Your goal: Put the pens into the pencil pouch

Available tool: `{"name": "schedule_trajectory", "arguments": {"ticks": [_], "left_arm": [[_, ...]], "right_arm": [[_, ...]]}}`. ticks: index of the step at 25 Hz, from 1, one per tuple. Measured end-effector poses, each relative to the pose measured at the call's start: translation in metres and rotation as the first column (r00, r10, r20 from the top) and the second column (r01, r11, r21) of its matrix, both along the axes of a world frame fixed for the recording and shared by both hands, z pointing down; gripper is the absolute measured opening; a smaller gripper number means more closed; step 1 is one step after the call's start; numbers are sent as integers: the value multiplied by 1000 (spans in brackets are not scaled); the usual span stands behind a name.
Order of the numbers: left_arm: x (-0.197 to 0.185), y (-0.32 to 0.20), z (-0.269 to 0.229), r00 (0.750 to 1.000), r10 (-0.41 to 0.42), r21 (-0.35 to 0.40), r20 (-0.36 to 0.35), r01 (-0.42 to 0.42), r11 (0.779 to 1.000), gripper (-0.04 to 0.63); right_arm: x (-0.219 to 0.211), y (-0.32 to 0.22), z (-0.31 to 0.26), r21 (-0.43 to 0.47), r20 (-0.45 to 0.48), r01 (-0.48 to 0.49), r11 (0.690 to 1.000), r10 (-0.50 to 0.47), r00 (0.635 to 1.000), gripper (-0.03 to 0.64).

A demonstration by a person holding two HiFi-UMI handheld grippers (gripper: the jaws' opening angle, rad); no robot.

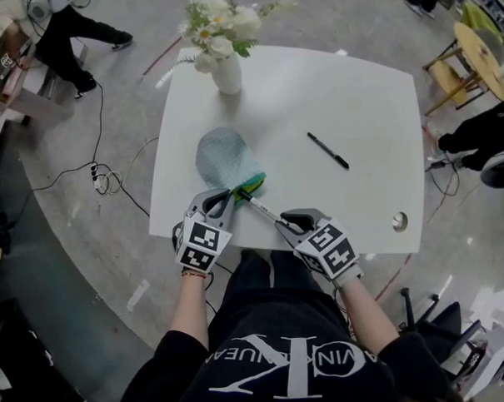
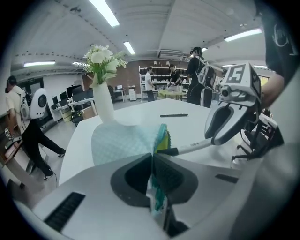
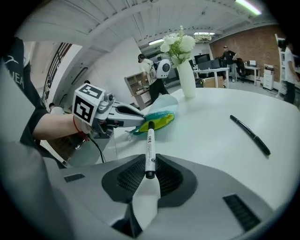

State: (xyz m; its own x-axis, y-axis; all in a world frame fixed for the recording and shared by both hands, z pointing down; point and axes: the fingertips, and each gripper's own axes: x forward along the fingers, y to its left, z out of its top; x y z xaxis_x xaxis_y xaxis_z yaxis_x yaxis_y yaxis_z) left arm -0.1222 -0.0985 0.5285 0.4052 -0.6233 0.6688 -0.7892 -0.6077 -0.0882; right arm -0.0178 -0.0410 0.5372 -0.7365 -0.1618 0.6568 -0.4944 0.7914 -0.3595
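A pale teal pencil pouch (image 1: pixel 223 157) lies on the white table (image 1: pixel 365 93), its yellow-green open end (image 3: pixel 158 121) toward me. My left gripper (image 1: pixel 218 204) is shut on the edge of that open end (image 2: pixel 158 197). My right gripper (image 1: pixel 289 223) is shut on a white pen (image 1: pixel 261 207) with a black cap, gripped at its rear end (image 3: pixel 149 164). The cap tip (image 2: pixel 168 151) sits right at the pouch's mouth. A second pen (image 1: pixel 327 150), black, lies loose on the table to the right; it also shows in the right gripper view as the black pen (image 3: pixel 250 134).
A white vase of flowers (image 1: pixel 225 68) stands at the table's far left, behind the pouch. A round cable hole (image 1: pixel 399 221) sits near the front right corner. Cables (image 1: pixel 103 179) lie on the floor at left, and people and chairs stand around the table.
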Motion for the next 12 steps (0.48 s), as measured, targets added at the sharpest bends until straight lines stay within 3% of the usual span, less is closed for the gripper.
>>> {"name": "schedule_trajectory", "arguments": {"ticks": [7,12], "left_arm": [[12,1,0,997,73,-19,25,-73,997,15],[22,-1,-2,992,125,-37,34,-123,992,15]], "right_arm": [[-12,-15,7,-17,-82,-13,1000,11,997,78],[-26,-23,2,7,-91,-31,999,31,995,78]]}}
